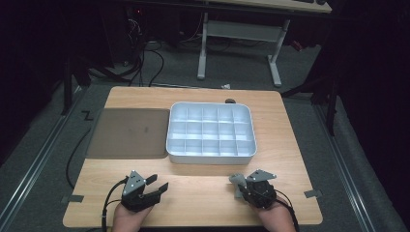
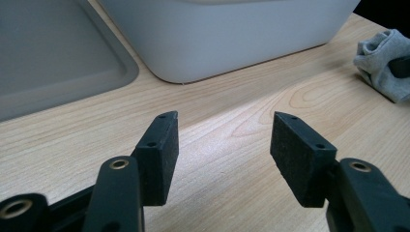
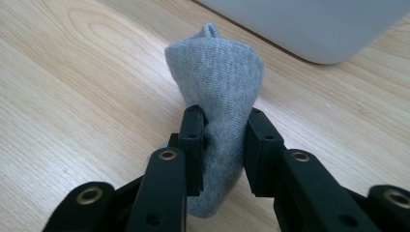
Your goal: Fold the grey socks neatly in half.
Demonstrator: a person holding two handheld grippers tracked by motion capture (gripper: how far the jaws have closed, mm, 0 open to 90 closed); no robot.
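A rolled grey sock (image 3: 217, 67) stands up between the jaws of my right gripper (image 3: 225, 116), which is shut on it just above the wooden table. In the high view this gripper (image 1: 241, 187) is at the front right, with the sock (image 1: 236, 183) at its tip. My left gripper (image 1: 160, 182) is at the front left, pointing toward the right. Its jaws are open with nothing between them (image 2: 226, 118). The sock (image 2: 384, 63) also appears at the right edge of the left gripper view. A white tray (image 1: 211, 158) divided into several empty compartments sits beyond both grippers.
A flat grey lid (image 1: 128, 133) lies left of the tray, touching its side. The tray's white wall (image 2: 227, 34) is close ahead of the left gripper, and the lid (image 2: 48, 58) is to its left. A small dark object (image 1: 230, 101) lies behind the tray.
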